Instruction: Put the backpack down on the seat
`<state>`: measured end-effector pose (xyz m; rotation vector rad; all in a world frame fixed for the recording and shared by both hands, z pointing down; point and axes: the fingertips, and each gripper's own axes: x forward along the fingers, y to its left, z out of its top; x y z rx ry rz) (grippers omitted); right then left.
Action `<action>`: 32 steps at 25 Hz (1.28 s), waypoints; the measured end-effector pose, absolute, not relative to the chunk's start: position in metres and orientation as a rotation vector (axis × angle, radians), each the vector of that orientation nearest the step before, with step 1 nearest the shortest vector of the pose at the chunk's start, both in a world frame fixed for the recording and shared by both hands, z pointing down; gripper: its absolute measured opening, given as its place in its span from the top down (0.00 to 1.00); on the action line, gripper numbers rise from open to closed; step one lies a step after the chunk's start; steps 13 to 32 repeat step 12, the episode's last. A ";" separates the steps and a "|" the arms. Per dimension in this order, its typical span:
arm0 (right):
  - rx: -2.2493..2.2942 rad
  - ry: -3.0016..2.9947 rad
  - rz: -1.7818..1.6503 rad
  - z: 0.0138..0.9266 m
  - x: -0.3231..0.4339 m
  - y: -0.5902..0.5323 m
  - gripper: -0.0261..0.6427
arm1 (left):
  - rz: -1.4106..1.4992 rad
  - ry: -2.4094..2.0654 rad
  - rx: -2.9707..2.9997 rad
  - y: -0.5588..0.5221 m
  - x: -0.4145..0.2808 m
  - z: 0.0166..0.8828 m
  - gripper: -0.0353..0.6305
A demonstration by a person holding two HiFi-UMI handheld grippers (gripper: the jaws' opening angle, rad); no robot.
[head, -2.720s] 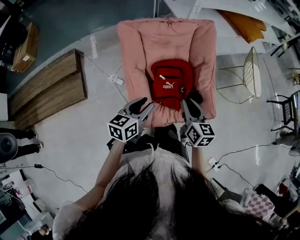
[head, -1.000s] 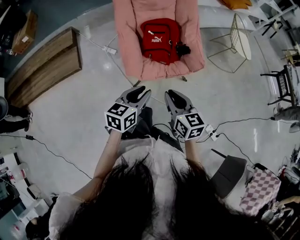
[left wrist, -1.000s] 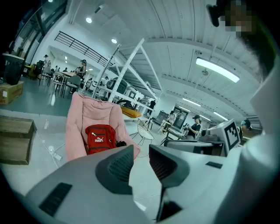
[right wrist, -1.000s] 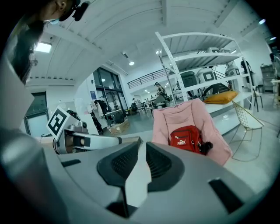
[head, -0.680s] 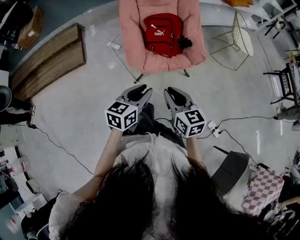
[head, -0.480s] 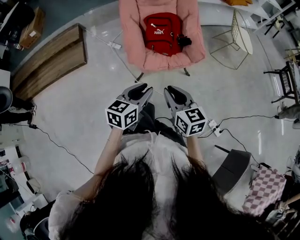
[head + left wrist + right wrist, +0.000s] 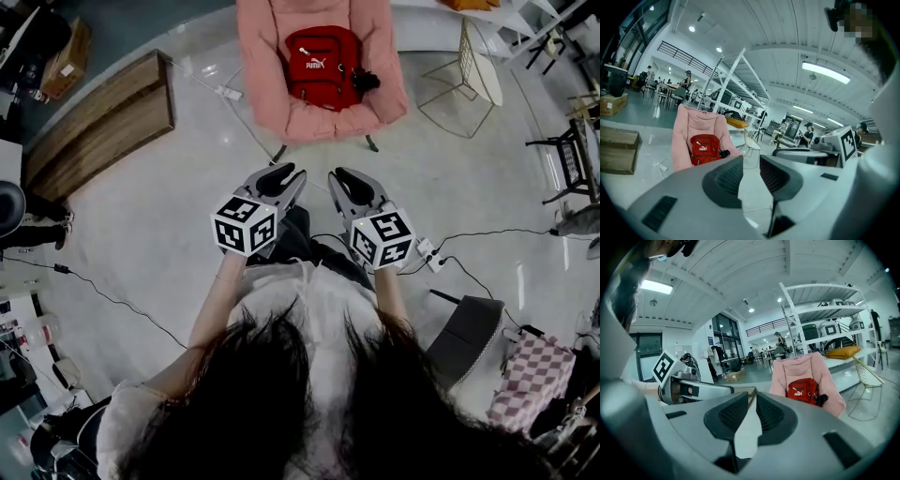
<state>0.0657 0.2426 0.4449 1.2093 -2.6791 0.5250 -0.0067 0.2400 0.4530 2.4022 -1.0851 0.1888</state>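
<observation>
Now | left hand-held gripper (image 7: 284, 174): narrow gap, empty | right hand-held gripper (image 7: 341, 178): slimmer gap, empty | backpack (image 7: 321, 64) on seat (image 7: 262, 70)

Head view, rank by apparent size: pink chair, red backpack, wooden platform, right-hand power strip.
1. pink chair, even though the top edge cuts it off
2. wooden platform
3. red backpack
4. right-hand power strip

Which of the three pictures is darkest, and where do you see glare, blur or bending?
Head view: darkest, dim toward the corners, with pale glare on the glossy floor; the red backpack is clear. Left gripper view: bright, a ceiling lamp glows, the shelf frame bends, and the left tool is soft up close. Right gripper view: equally bright and curved, black corners.
</observation>
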 end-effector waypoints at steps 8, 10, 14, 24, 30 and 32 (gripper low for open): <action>1.208 -2.681 0.516 0.445 0.067 0.244 0.86 | 0.188 -1.088 2.403 0.242 -0.005 0.453 0.76; 1.207 -2.681 0.514 0.444 0.067 0.244 0.86 | 0.192 -1.087 2.402 0.242 -0.005 0.454 0.76; 1.206 -2.681 0.512 0.444 0.067 0.243 0.86 | 0.195 -1.087 2.402 0.242 -0.005 0.453 0.76; 1.206 -2.681 0.512 0.444 0.067 0.243 0.86 | 0.195 -1.087 2.402 0.242 -0.005 0.453 0.76; 1.206 -2.681 0.512 0.444 0.067 0.243 0.86 | 0.195 -1.087 2.402 0.242 -0.005 0.453 0.76; 1.206 -2.681 0.512 0.444 0.067 0.243 0.86 | 0.195 -1.087 2.402 0.242 -0.005 0.453 0.76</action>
